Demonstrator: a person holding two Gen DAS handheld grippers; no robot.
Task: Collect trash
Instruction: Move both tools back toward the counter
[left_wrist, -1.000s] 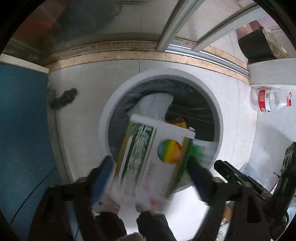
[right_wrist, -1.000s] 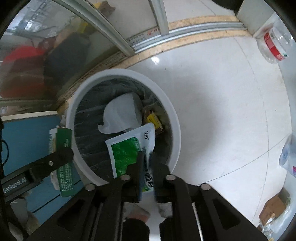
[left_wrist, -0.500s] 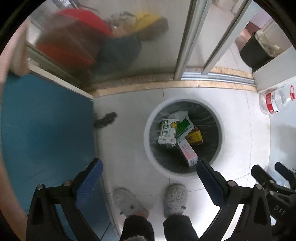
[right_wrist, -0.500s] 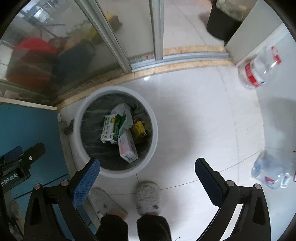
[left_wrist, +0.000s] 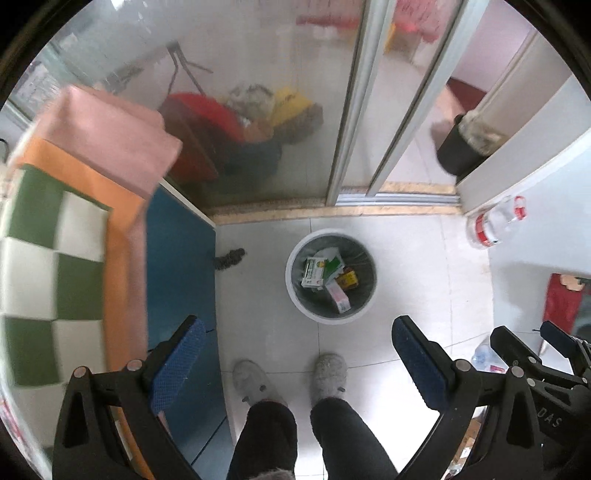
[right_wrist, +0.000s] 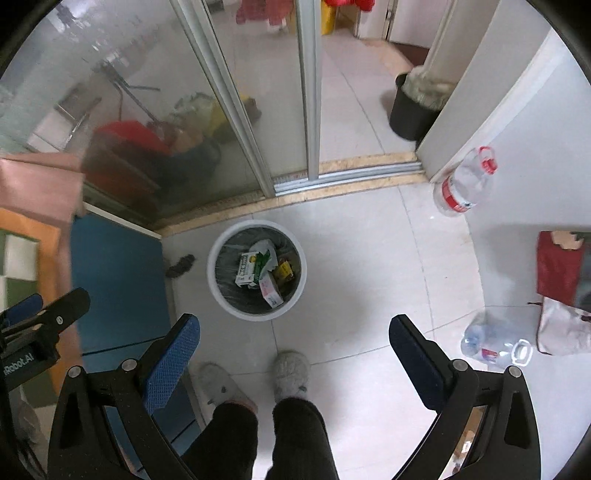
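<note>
Now the cartons lie inside the round white plastic trash bin (right_wrist: 256, 271), both my left gripper (left_wrist: 293, 363) and right gripper (right_wrist: 293, 360) stand released and empty, and two clear plastic bottles (right_wrist: 463, 184) remain on the floor.

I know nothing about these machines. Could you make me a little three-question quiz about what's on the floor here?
1. True or false: the left claw holds a box.
2. What stands on the tiles ahead of the slippers? A) round white bin B) bucket of water C) flowerpot
3. Fill in: the plastic bottle by the wall has a ___ cap.

Key: 1 false, both it and the right claw are open and empty; 2 A; 3 red.
</note>
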